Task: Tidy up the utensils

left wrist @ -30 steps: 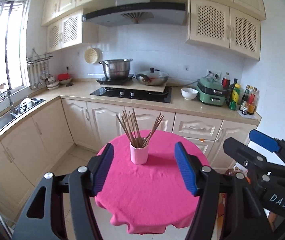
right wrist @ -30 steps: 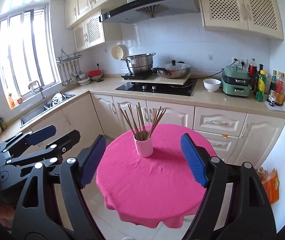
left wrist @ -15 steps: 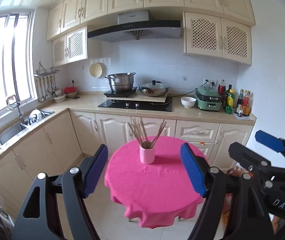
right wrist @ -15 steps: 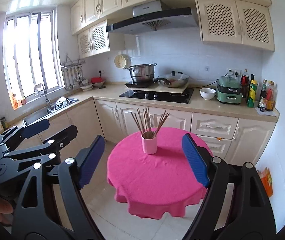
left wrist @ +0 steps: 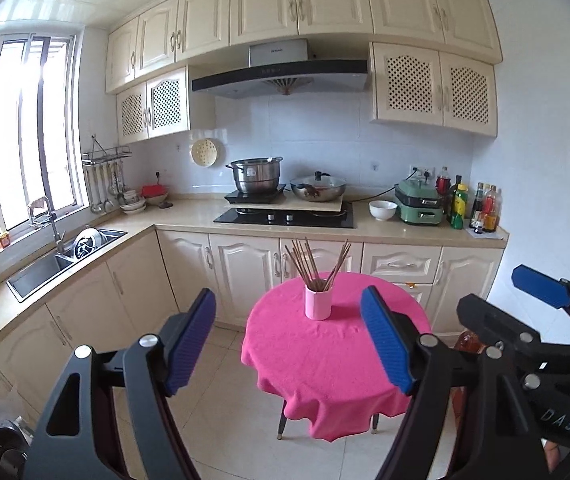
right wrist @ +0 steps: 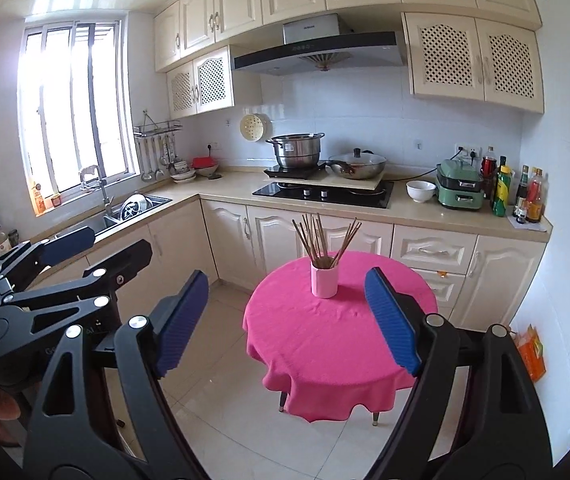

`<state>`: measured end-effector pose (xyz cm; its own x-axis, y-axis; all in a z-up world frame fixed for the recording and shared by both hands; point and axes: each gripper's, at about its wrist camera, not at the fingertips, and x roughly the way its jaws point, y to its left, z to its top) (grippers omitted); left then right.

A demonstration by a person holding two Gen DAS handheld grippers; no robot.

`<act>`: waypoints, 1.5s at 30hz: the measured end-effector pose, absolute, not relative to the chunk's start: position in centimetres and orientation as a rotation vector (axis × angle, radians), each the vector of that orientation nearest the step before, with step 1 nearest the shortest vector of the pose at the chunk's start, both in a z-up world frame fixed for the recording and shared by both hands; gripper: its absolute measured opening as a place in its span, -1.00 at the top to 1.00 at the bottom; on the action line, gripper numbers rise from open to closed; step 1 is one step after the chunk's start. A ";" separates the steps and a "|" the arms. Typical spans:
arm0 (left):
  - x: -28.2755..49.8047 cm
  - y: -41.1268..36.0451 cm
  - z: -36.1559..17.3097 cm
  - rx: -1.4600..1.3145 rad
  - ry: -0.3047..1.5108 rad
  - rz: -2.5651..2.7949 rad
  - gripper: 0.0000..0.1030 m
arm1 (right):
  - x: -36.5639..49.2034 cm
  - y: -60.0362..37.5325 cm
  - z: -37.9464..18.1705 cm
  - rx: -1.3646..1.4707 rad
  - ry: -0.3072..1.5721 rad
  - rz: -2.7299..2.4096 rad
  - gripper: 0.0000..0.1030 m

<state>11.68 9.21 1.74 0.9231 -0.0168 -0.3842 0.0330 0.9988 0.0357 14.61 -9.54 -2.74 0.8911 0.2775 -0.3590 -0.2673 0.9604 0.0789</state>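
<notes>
A pink cup [left wrist: 318, 303] full of brown chopsticks [left wrist: 317, 261] stands upright at the back of a small round table with a pink cloth [left wrist: 325, 364]. The cup [right wrist: 324, 281], chopsticks [right wrist: 323, 240] and cloth [right wrist: 325, 344] show the same way in the right wrist view. My left gripper [left wrist: 288, 344] is open and empty, held well back from the table. My right gripper [right wrist: 287, 320] is open and empty too, also far back. Each gripper shows in the other's view: right [left wrist: 541, 292], left [right wrist: 67, 242].
Kitchen counter [left wrist: 405, 232] runs behind the table, with a hob, steel pot [left wrist: 256, 175], wok, white bowl [left wrist: 382, 210], green cooker and bottles. A sink [left wrist: 65, 254] lies at left under the window. Tiled floor [left wrist: 225, 400] surrounds the table. An orange bag [right wrist: 533, 354] leans on the right wall.
Both grippers have pulled back and up from the table, so the table and cup look smaller and farther. Both stay open and empty.
</notes>
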 end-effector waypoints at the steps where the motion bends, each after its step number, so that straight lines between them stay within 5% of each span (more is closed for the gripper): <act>1: 11.6 9.3 1.9 0.043 0.392 -0.027 -0.43 | 14.4 -9.4 -2.6 0.025 0.376 0.281 -0.55; 45: 9.7 9.5 2.8 0.050 0.336 -0.030 -0.43 | 13.0 -9.5 -1.5 0.022 0.374 0.263 -0.57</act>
